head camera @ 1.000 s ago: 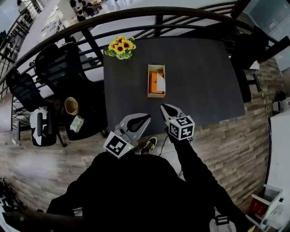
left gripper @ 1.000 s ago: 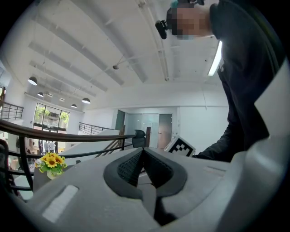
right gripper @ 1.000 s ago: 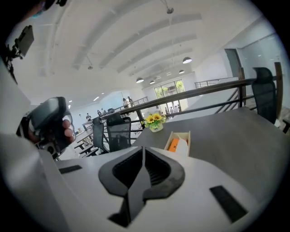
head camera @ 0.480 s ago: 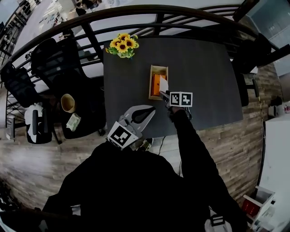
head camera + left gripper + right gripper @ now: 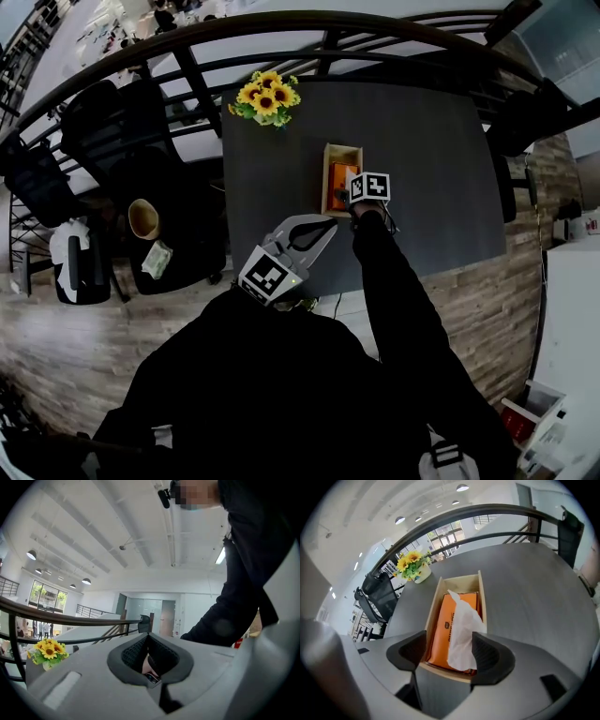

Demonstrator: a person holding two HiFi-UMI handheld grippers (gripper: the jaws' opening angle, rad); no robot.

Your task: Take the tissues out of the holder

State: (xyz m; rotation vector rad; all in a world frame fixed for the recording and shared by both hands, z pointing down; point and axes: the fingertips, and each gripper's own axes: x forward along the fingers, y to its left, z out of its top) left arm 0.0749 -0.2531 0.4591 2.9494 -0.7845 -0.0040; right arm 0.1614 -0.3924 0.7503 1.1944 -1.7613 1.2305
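Right gripper lowered, opening astride half-hidden tissue

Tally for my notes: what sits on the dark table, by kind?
Sunflower bunch: 1
Wooden holder: 1
Orange tissue pack: 1, lying in the holder
White tissue: 1, sticking up out of the pack
Total: 4

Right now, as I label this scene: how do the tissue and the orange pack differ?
The tissue is white and crumpled; the pack is orange and smooth. The tissue sticks up; the pack lies flat. Both sit in the holder.
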